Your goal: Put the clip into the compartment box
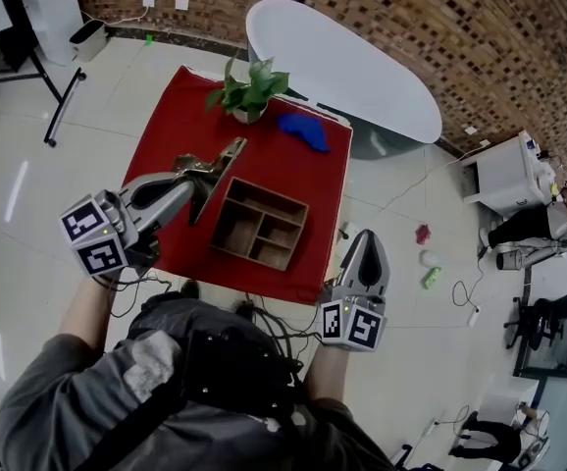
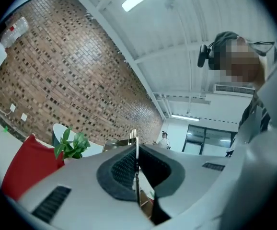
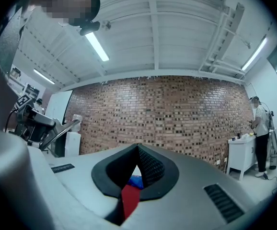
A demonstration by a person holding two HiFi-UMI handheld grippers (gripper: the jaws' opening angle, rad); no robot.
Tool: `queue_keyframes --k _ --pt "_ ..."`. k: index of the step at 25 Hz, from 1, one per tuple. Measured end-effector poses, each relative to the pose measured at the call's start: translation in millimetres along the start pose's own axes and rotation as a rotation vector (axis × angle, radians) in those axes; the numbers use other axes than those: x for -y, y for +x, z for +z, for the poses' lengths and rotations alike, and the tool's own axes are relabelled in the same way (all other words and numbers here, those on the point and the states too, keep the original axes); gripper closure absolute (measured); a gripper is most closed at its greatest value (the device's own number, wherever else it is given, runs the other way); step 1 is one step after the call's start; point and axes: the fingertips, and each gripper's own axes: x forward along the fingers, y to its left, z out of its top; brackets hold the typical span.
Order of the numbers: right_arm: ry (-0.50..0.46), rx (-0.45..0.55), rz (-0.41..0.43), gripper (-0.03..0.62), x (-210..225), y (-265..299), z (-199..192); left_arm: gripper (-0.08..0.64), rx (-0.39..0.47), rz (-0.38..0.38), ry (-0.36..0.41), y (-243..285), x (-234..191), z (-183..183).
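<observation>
Left claw is clamped tight on the clip. Its own view shows a thin metal plate pinched edge-on between the pads. Right claw has its tips together with nothing in them, parked low off the near edge of the worktop.

Clip is in the air above the red cloth, just beside the far-left corner of the compartment box, not yet over any cell.

Step in hand, my read: carry and drop.
- Swing the clip right and toward the person until it sits squarely over one cell, preferably the long one along the far side. The clip looks long next to the small cells.
- Line its long axis up with that cell and come down until it is below the rim before letting go. The grip is on a thin plate edge, so a drop from height could bounce off a divider.
- Open fully and lift straight up so the pads don't drag it back out.
- The box looks light, so the right claw may need to steady its near wall.

Materials:
- clip: bare metal with a brassy sheen, flat thin leaves, hard and slick
- box: brown wood, square, thin dividers, unequal cells, all empty
- worktop: matte red cloth, lying flat
- potted plant and crumpled blue cloth sit at the far edge, well clear
</observation>
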Motion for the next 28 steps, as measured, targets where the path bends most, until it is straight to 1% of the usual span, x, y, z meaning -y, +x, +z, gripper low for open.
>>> queue_keyframes --k 4,9,10,12,14,16,19,21,24,28 --pt "0.004 -0.009 -0.003 0.581 28 -14 2 0.536 -0.008 -0.003 0.058 20 31 -5" --pt "0.016 -0.014 -0.013 0.581 68 -35 -2 0.535 -0.013 -0.013 0.107 53 66 -25" --pt "0.017 -0.016 -0.016 0.581 77 -39 -4 0.535 -0.008 -0.022 0.113 63 73 -32" --pt "0.022 -0.021 -0.021 0.581 95 -48 -7 0.535 0.007 -0.073 0.136 83 90 -46" --pt "0.024 -0.024 -0.023 0.581 108 -54 -9 0.535 -0.016 -0.120 0.222 99 100 -70" --pt "0.023 -0.025 -0.024 0.581 117 -57 -10 0.534 -0.039 -0.140 0.301 112 103 -92" --pt "0.029 -0.030 -0.029 0.581 136 -62 -15 0.534 -0.060 -0.140 0.377 133 106 -120" --pt "0.032 -0.039 -0.033 0.581 150 -64 -20 0.534 -0.082 -0.134 0.400 148 105 -140" --pt "0.034 -0.050 -0.027 0.581 167 -65 -26 0.534 -0.111 -0.124 0.415 168 99 -165" --pt "0.039 -0.058 -0.007 0.581 179 -57 -41 0.534 -0.154 -0.134 0.456 193 84 -191"
